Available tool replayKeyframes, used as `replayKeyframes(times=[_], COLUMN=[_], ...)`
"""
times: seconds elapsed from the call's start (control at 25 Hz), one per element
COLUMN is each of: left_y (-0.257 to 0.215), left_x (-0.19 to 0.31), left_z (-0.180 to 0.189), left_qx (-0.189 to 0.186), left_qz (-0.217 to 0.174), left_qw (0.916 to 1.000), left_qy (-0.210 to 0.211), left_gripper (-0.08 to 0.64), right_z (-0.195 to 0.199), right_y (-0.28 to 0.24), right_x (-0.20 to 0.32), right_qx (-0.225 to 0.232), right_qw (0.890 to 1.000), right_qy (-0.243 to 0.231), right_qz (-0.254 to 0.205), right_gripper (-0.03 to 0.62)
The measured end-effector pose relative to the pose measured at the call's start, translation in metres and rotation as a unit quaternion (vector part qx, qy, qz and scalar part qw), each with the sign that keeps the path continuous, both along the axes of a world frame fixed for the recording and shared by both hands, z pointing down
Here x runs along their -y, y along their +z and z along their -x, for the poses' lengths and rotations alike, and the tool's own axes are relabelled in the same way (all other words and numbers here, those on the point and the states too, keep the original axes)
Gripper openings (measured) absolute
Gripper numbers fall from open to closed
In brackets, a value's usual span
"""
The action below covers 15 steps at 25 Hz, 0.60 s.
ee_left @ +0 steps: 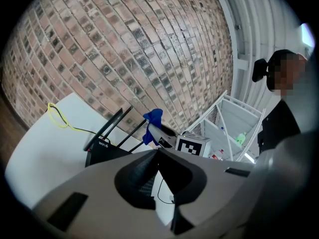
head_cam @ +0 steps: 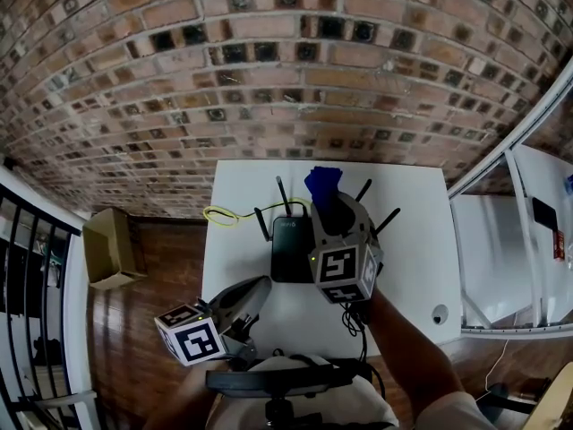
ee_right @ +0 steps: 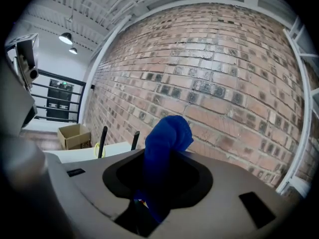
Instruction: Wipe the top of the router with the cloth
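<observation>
A black router with several upright antennas lies on the white table; it also shows in the left gripper view as the router. My right gripper hangs raised above the router, shut on a bunched blue cloth that sticks up from its jaws, seen close as the cloth between the right gripper jaws. My left gripper rests low at the table's near edge, its jaws together with nothing between them, seen as the left gripper.
A yellow cable curls left of the router. A brick wall runs behind the table. A cardboard box stands on the wooden floor at the left. A white shelf rack stands at the right.
</observation>
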<state>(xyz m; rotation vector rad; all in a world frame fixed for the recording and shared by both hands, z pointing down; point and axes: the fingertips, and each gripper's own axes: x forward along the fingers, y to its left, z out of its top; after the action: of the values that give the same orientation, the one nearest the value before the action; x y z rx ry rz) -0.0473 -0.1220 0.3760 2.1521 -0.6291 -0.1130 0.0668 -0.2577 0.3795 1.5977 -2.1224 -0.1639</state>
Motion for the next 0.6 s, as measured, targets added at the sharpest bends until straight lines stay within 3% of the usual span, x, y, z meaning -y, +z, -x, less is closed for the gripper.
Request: replayKeyframes(times=[0.6], left_y=[0.005], left_x=[0.003], left_z=[0.008], left_qx=[0.003], left_qz=[0.009], left_qw=[0.9999], left_qy=[-0.010], left_gripper=[0.008], right_z=[-0.002], right_y=[0.049], right_x=[0.021], right_qx=[-0.017], right_qw=[0.997], right_qy=[0.012], right_qz=[0.075], right_gripper=[0.146])
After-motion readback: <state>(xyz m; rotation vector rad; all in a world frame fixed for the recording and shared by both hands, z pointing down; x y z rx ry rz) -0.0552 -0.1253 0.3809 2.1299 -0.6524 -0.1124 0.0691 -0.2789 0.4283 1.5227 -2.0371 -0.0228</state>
